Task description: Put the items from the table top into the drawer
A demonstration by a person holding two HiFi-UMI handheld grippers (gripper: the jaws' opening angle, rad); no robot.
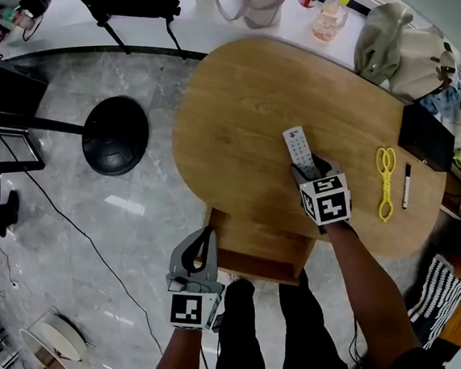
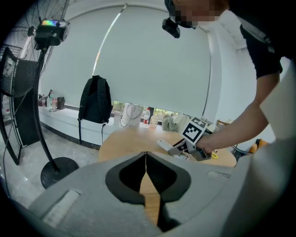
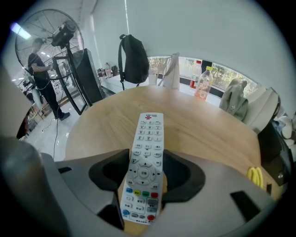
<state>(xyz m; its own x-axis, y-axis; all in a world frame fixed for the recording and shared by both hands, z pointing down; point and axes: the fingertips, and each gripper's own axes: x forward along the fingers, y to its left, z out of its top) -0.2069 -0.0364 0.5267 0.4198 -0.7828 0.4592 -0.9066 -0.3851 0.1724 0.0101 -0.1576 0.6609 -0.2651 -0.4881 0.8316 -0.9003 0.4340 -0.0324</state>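
Right claw (image 3: 144, 179) apparently grips remote (image 3: 148, 139).

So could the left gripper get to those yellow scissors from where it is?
Probably not easily. The left gripper is off the table's near edge, jaws together, and the yellow scissors lie beyond the right gripper, which is clamped on the remote.

Black trousers (image 1: 289, 328) fill the lower centre of the head view. At the upper right of the left gripper view, the person wears a black short sleeve (image 2: 261, 51) and a black head camera (image 2: 171, 25). The left gripper (image 1: 206, 237) and right gripper (image 1: 308, 168) are grey with black-lined jaws. Each carries a white marker cube (image 1: 326, 199) printed with black squares.
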